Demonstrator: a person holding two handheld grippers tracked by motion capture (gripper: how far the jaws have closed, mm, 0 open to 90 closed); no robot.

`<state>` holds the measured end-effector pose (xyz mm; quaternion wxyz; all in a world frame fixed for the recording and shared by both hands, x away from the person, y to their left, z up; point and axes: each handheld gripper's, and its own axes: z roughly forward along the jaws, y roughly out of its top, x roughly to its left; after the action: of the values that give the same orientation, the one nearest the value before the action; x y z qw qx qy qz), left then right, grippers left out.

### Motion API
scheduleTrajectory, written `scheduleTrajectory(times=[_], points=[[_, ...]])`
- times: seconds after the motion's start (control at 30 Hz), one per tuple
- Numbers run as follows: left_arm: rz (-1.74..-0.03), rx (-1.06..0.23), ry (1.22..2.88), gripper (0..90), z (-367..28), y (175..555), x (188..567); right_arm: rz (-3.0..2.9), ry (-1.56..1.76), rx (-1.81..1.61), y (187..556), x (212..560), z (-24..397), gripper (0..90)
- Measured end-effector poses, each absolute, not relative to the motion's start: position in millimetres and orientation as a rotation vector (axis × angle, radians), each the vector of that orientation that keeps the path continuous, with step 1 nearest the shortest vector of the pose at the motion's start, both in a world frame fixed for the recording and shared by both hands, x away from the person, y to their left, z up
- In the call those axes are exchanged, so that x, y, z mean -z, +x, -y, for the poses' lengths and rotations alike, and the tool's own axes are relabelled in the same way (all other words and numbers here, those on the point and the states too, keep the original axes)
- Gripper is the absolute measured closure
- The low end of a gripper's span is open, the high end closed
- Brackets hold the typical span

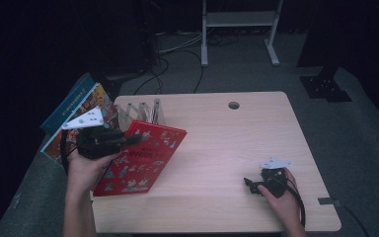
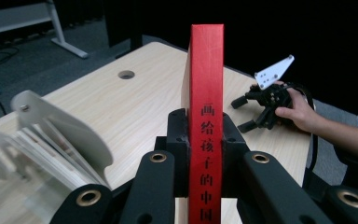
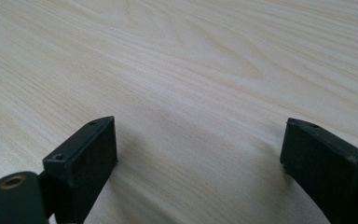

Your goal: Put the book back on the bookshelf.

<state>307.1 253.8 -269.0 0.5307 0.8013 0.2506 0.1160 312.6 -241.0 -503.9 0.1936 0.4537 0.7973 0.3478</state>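
One red book (image 1: pixel 138 158) sits left of centre. Two more books (image 1: pixel 74 116) lean at the far left. One clear divider rack (image 1: pixel 140 112), upper left. Two grippers: left gripper (image 1: pixel 128 139), right gripper (image 1: pixel 250 183). One table (image 1: pixel 237 143).

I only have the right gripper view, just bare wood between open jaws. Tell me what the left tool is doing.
Observer: The left tool is clamped on the spine of a red book.
Operator: Report where the book is.
Observer: Held tilted above the table's left side, beside a clear book rack.
Operator: Say what else is there.
Observer: More books lean off the table's left edge.
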Motion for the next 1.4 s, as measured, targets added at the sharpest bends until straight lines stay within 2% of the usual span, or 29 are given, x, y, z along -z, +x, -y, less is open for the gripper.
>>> scheduleTrajectory(times=[0.4, 0.67, 1.0, 1.4], points=[[-0.669, -0.328, 1.848, 79.6, -298.2, 294.5, 262.1, -2.237, 1.272, -0.975, 312.6, 503.9, 241.0, 9.9], [-0.752, -0.413, 1.806, 79.6, -322.5, 289.1, 258.2, -2.235, 1.275, -0.977, 312.6, 503.8, 240.9, 9.9], [-0.896, -0.555, 1.796, 79.6, -321.5, 298.3, 263.3, -2.235, 1.274, -0.975, 313.4, 503.9, 240.7, 9.9], [-1.034, -0.677, 1.685, 79.5, -315.4, 322.9, 275.7, -2.234, 1.275, -0.975, 313.3, 503.9, 240.7, 9.9]])
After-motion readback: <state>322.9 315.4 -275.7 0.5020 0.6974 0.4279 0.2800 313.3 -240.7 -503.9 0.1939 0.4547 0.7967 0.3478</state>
